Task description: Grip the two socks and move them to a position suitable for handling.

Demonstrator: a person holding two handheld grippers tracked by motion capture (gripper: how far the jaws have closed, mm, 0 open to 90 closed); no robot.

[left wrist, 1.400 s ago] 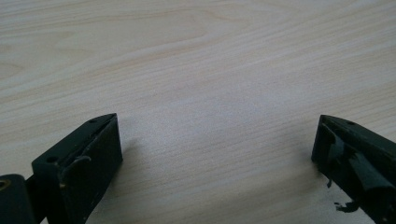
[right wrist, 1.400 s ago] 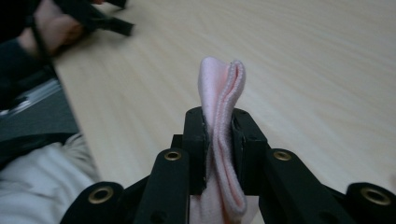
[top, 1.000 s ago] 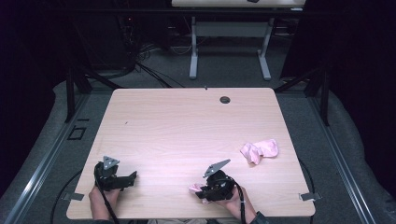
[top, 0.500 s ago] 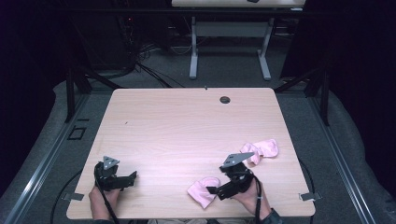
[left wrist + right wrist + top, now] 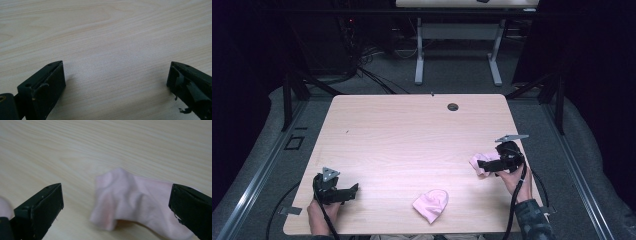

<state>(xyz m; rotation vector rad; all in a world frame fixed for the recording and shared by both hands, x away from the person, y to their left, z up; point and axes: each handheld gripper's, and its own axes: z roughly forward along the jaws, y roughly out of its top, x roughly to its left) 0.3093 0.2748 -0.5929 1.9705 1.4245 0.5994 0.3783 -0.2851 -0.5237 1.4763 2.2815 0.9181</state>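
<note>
Watching: I am looking down on the worktop (image 5: pixel 412 140) from the high view, with two pink socks lying on it and a tool in each hand.
Right tool (image 5: pixel 484 164): I am holding it at the right edge of the frame, jaws spread wide and gripping nothing, pointing toward frame left.
Near sock (image 5: pixel 140 205): it is lying directly ahead of the right tool, between the two spread jaws in the right gripper view; in the high view it is showing as a pink bunch (image 5: pixel 479 162) at the jaw tips.
Sock axis: it is running from the rounded end in the middle of the right gripper view down toward the lower right corner, so it is lying slantwise across the jaw gap, not square to it.
Contact: I cannot tell whether either jaw is touching the cloth yet.
Second sock (image 5: pixel 431 205): it is lying flat at bottom centre of the high view, well apart from both tools, somewhat nearer the right one.
Left tool (image 5: pixel 343 192): I am resting it at lower left, jaws wide apart and empty over bare wood.
Judgement: the right hand is the one placed to close on the near sock.
</note>
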